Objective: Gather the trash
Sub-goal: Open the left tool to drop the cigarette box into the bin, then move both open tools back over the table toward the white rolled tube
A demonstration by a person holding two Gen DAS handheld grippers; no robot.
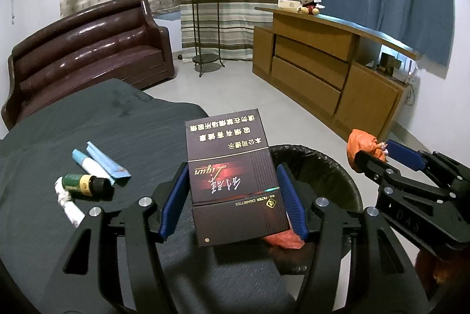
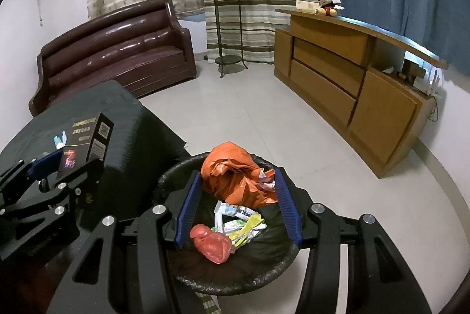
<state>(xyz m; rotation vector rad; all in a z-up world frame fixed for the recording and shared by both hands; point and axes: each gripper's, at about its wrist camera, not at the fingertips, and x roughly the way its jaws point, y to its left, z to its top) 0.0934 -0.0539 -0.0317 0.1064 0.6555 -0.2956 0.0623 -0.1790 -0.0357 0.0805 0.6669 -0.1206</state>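
My left gripper (image 1: 232,198) has its jaws clamped on a dark cigarette box (image 1: 232,181), the blue pads pressing its two long sides; the box sticks forward, its far end over the edge where the dark-clothed surface (image 1: 141,137) meets the bin (image 1: 332,167). My right gripper (image 2: 238,205) holds a crumpled orange bag (image 2: 235,173), jaws closed on it from both sides, right above the bin's black liner (image 2: 235,278).

Down inside the bin I see a red wad (image 2: 213,245) and some white, green and yellow wrappers (image 2: 241,223).

On the surface, left of the box, trash lies close together: a blue wrapper (image 1: 107,161), a blue-and-white tube (image 1: 88,164) beside it, a small green-labelled bottle (image 1: 83,184) on its side, and a twisted white paper (image 1: 69,205) touching the bottle's base.
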